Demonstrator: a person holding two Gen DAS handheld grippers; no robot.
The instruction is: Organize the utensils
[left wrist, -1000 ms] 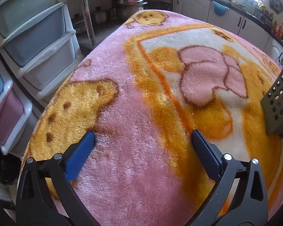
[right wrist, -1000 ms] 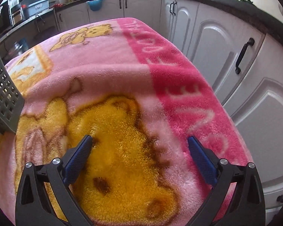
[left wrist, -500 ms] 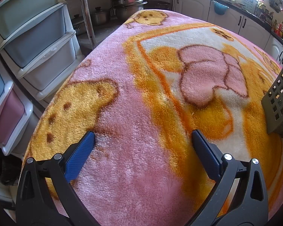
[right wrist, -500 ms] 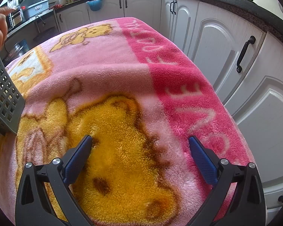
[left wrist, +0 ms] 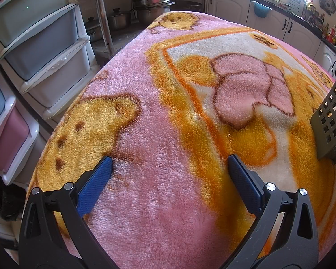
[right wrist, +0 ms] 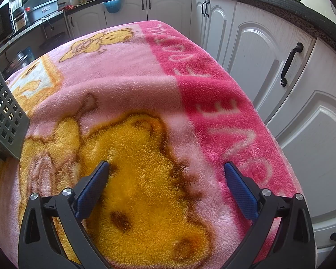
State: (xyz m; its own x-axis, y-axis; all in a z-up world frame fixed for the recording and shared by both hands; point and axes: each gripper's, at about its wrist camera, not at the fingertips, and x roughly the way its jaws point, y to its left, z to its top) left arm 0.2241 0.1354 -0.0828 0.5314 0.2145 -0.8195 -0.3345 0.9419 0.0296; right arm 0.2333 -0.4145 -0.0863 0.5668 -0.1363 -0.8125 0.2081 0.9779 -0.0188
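A grey perforated plastic basket [left wrist: 332, 121] stands on the blanket-covered table at the right edge of the left wrist view; it also shows at the left edge of the right wrist view [right wrist: 2, 114]. Its inside is hidden. No utensils are in view. My left gripper [left wrist: 170, 159] is open and empty, low over the pink and orange blanket [left wrist: 159, 116], well left of the basket. My right gripper [right wrist: 165, 164] is open and empty over the yellow bear print, right of the basket.
Plastic drawer towers [left wrist: 33, 51] stand left of the table. Pots [left wrist: 152, 6] sit on a low shelf beyond it. White kitchen cabinets [right wrist: 268, 71] run close along the table's right side. The blanket [right wrist: 132, 83] has a fold across its middle.
A person's hand that showed near the basket's top half a second ago is gone. Both grippers have stayed in place and open.
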